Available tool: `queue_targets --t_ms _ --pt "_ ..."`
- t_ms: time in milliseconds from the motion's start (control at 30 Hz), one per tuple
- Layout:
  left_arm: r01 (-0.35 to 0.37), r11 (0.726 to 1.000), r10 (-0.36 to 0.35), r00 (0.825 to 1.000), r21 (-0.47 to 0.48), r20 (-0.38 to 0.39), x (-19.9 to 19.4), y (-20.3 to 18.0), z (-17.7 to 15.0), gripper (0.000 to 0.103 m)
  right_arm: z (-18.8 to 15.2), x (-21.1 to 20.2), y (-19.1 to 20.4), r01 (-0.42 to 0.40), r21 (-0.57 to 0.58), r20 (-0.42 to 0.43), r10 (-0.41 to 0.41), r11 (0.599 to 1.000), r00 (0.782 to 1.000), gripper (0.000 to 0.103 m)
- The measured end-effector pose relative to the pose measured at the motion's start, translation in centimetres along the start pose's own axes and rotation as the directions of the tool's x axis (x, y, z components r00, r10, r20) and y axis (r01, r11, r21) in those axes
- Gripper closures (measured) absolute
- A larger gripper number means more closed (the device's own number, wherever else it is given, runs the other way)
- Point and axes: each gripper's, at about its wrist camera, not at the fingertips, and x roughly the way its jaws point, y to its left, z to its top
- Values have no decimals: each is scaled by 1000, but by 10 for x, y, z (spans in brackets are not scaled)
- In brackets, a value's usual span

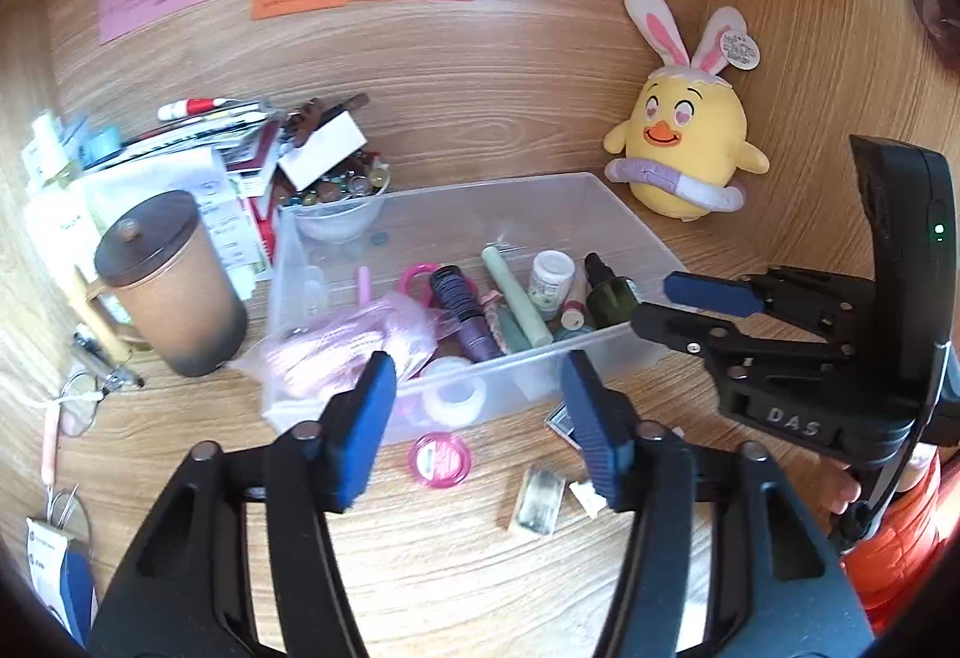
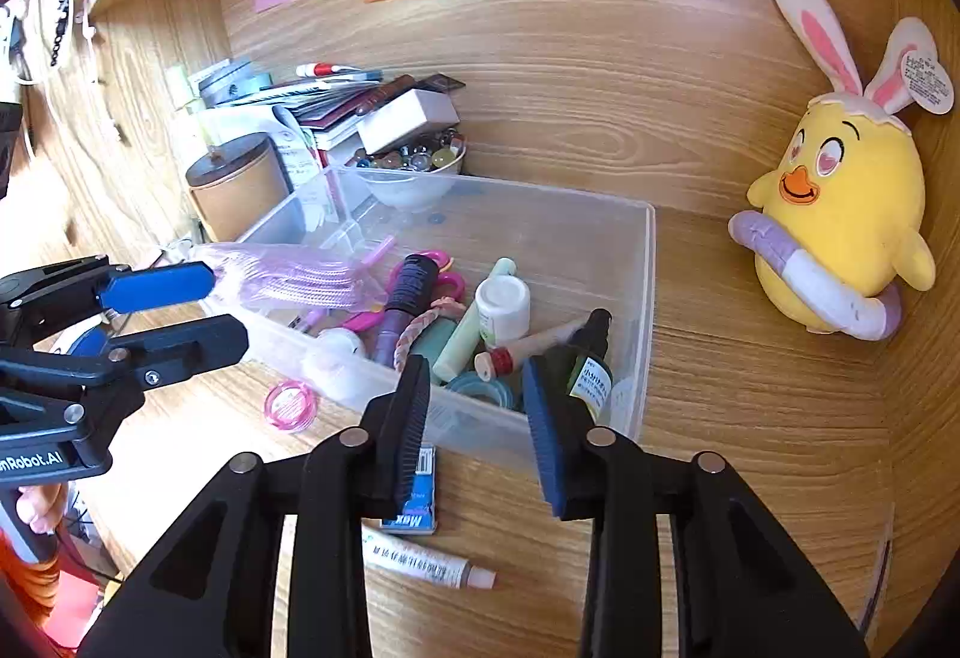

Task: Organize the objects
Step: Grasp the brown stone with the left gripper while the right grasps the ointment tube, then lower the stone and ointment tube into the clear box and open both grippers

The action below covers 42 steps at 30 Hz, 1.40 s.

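A clear plastic box (image 1: 630,232) (image 2: 648,262) on the wooden desk holds a purple tube (image 1: 462,310), a green tube (image 1: 516,298), a white jar (image 1: 551,277), a dark dropper bottle (image 2: 588,364), pink scissors and a pink plastic bag (image 1: 354,340) draped over its left corner. My left gripper (image 1: 480,430) (image 2: 222,304) is open just before the box's front wall, its tip beside the bag, with nothing between the pads. My right gripper (image 2: 480,424) (image 1: 666,307) is open at the box's right front corner and holds nothing. A pink compact (image 1: 439,459) (image 2: 290,404), a blue pack (image 2: 414,490) and a white tube (image 2: 426,565) lie on the desk.
A brown lidded mug (image 1: 168,286), a bowl of glass beads (image 1: 336,208) and a pile of books (image 1: 198,148) crowd the left. A yellow plush chick (image 1: 690,148) leans in the right corner. Glasses (image 1: 78,400) lie at the left edge. An orange sleeve (image 1: 900,526) shows behind the right gripper.
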Motion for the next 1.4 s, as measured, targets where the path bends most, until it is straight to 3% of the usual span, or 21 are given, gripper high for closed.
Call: queue_targets --t_ms 200,367,533,767,800,967,1067,1233,1400 --pt "-3 999 2 999 -34 -36 -7 13 -22 40 -16 -15 5 -17 -24 -6 17 1000 1000 56" --pt "1 999 -7 991 -50 -130 7 22 -48 39 -34 -9 10 -32 -52 -58 29 998 998 44" --pt "26 999 -35 978 -48 -205 25 18 -67 39 -53 13 15 -82 -74 -163 69 994 984 43" --pt "70 997 -71 973 -13 -221 36 2 -71 40 -66 36 23 -99 -123 -241 67 987 968 43" --pt "75 997 -75 972 -9 -224 37 1 -71 40 -67 36 24 -100 -132 -238 66 986 969 44" --pt "90 996 -84 970 18 -228 44 -7 -71 40 -70 30 24 -127 -147 -245 88 981 965 74" --pt "99 995 -88 967 34 -240 50 -12 -71 48 -73 25 23 -136 -136 -244 100 981 965 87" --pt "80 993 -57 969 86 -240 58 -23 -70 60 -78 19 22 -136 -106 -233 108 985 966 88" --pt "63 992 -38 975 108 -219 61 -29 -69 80 -80 17 21 -149 -67 -216 131 987 968 88"
